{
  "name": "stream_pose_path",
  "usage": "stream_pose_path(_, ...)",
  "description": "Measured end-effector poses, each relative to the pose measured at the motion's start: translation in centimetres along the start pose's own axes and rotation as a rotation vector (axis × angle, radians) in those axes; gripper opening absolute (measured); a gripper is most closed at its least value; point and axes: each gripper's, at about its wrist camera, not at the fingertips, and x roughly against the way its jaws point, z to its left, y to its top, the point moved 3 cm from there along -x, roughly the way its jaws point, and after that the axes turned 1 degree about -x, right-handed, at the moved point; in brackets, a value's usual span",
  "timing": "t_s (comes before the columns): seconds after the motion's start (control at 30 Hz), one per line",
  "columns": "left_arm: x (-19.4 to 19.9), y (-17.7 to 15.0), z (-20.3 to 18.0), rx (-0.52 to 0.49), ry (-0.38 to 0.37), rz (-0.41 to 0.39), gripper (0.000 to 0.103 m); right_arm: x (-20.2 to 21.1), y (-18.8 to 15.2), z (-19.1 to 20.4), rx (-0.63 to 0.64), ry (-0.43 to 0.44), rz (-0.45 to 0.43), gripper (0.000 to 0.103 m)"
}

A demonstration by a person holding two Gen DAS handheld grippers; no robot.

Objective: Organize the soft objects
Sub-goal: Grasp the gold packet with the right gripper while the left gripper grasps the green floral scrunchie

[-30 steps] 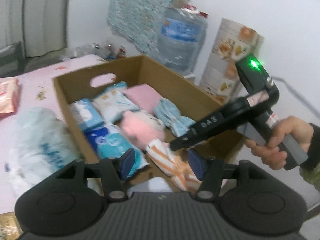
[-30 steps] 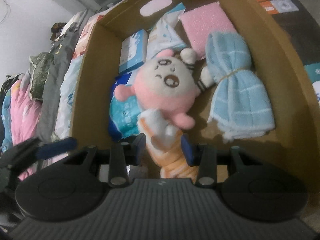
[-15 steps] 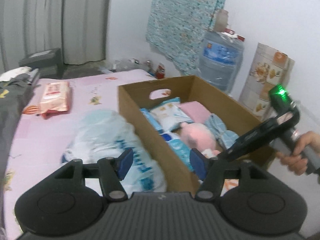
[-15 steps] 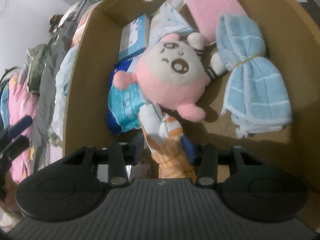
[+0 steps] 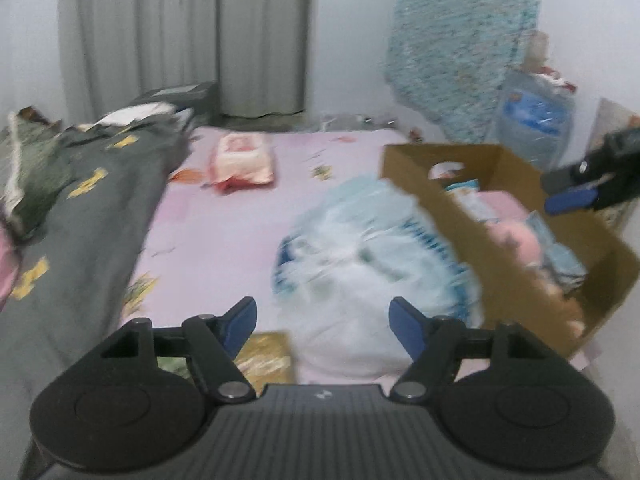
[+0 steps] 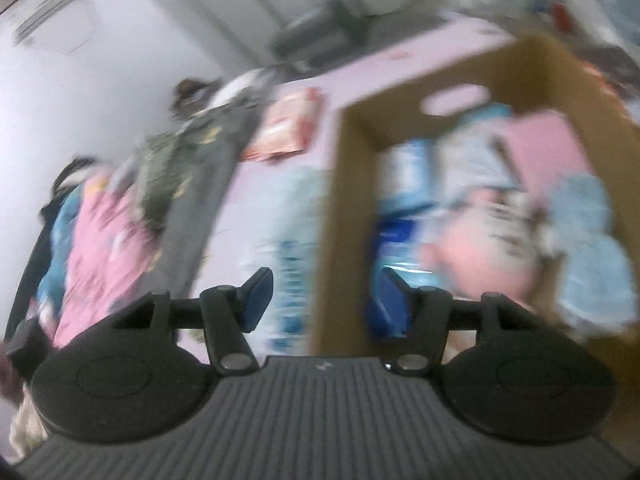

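Note:
A brown cardboard box [image 5: 452, 196] stands on the pink bed at the right and also shows in the right wrist view [image 6: 352, 168]. Inside it lie a pink plush toy [image 6: 480, 252], a light blue towel [image 6: 592, 240], a pink pad [image 6: 548, 144] and blue tissue packs [image 6: 404, 160]. A large white and blue plastic bag [image 5: 372, 264] lies against the box's left wall. My left gripper [image 5: 323, 322] is open and empty above the bag's near side. My right gripper [image 6: 322, 296] is open and empty, raised over the box's near left wall. Both views are motion-blurred.
A pink wet-wipe pack [image 5: 244, 158] lies farther back on the pink bedsheet [image 5: 224, 232]. A grey quilt [image 5: 68, 216] and piled clothes [image 6: 108, 232] lie along the left. A water jug [image 5: 532, 124] stands behind the box.
My right gripper let go of the orange striped cloth, opened, and lifted up and left out of the box. My left gripper swung further left, toward the bag and bed.

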Motion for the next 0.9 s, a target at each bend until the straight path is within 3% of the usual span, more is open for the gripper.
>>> stream_pose_path(0.13,-0.4,-1.9,2.4,0.044,0.042,0.035,0.075,-4.3,-0.1,5.8,0.143,0.075,0.075,0.064)
stream_pose_path(0.47,-1.5,-4.2,7.9,0.11,0.231,0.062,0.07,-15.1,-1.5,16.8,0.517,0.101,0.289,0.079)
stream_pose_path(0.6,-3.1,-4.3,10.6,0.182,0.202,0.105,0.067,-19.2,-3.6,19.6,0.706,0.079,0.401,0.085)
stream_pose_path(0.7,-5.1,-4.3,12.4,0.253,0.167,0.163,0.057,-21.6,-6.0,21.0,0.852,0.055,0.473,0.089)
stream_pose_path(0.9,-7.5,-4.7,13.4,0.276,0.133,0.217,0.043,-25.7,-9.3,22.7,1.081,0.021,0.551,0.095)
